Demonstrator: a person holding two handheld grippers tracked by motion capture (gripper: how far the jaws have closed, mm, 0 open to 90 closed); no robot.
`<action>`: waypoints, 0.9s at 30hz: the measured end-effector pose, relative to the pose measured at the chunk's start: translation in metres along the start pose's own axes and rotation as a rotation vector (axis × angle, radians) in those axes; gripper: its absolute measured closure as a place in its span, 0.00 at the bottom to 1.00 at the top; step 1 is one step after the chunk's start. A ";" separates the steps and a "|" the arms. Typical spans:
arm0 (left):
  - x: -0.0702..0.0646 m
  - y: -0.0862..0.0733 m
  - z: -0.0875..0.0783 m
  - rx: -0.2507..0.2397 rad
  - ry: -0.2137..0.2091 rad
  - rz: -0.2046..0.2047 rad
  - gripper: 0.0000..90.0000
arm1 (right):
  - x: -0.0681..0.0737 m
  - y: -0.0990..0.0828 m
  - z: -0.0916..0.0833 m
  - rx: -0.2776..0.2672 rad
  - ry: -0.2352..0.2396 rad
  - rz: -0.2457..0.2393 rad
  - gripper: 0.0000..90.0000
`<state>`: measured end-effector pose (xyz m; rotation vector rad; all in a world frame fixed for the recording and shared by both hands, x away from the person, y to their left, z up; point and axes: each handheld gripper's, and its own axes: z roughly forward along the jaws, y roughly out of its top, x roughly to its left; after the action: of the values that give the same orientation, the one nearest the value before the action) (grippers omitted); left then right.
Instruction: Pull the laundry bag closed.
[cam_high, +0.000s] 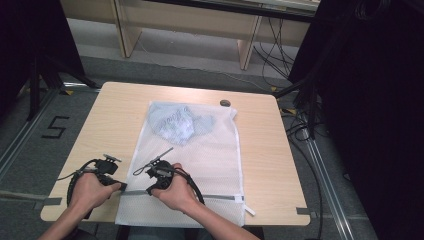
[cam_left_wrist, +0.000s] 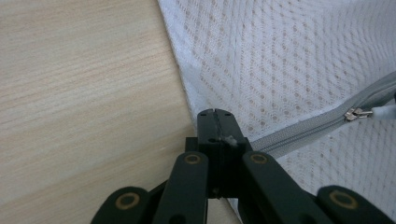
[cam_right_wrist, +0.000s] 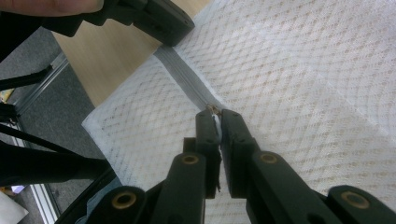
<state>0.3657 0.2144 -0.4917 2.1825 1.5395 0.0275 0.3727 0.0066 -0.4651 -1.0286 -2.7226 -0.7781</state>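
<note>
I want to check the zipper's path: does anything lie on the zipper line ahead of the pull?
Nothing visible does. The right tool grips the zipper pull; the zipper line ahead runs bare across the mesh bag.

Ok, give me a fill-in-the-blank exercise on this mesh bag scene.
1. The left claw is shut on the bag's ____ end, at the mesh bag's edge.
2. The right claw is shut on the white zipper ____.
3. Inside the bag lies a light ____ garment.
4. The bag rests on a ____ table.

Missing words: zipper; pull; blue; wooden
</note>
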 end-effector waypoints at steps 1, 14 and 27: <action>0.000 0.000 0.001 -0.006 0.003 -0.006 1.00 | 0.000 0.000 0.000 0.001 -0.005 0.002 0.97; 0.000 0.000 0.000 0.000 0.000 0.000 1.00 | -0.001 -0.003 -0.005 0.016 0.000 0.044 0.97; 0.000 0.000 0.000 -0.001 0.000 0.001 1.00 | -0.003 -0.005 -0.008 0.007 -0.002 0.033 0.97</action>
<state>0.3657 0.2144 -0.4917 2.1828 1.5382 0.0282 0.3720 -0.0023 -0.4612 -1.0706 -2.7005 -0.7621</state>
